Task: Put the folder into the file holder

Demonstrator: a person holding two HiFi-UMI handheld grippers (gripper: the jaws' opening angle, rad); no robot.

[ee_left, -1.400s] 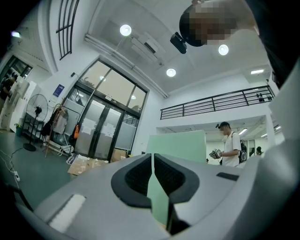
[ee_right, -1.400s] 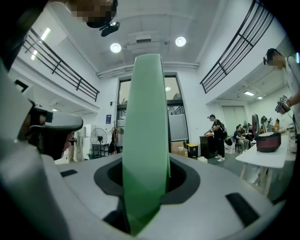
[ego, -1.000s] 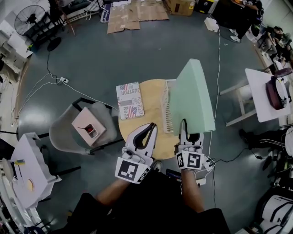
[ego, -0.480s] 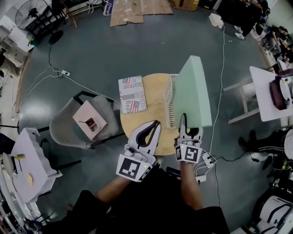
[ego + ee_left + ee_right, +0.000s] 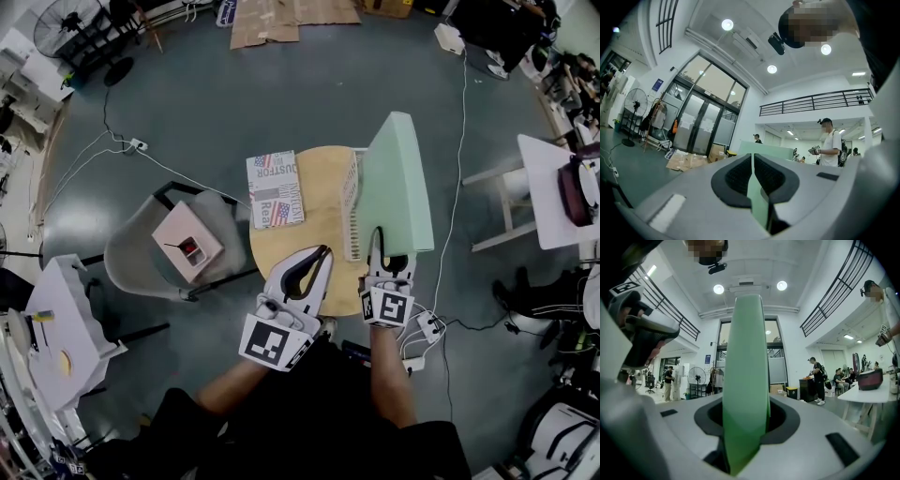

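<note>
Head view: folder [image 5: 398, 183] pale grn, thick, upright.

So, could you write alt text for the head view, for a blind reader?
From above: the right gripper grips a large green folder on edge at the white file holder on a round wooden table. The left gripper hovers shut and empty nearby; a printed booklet lies at the table's left edge.
</note>
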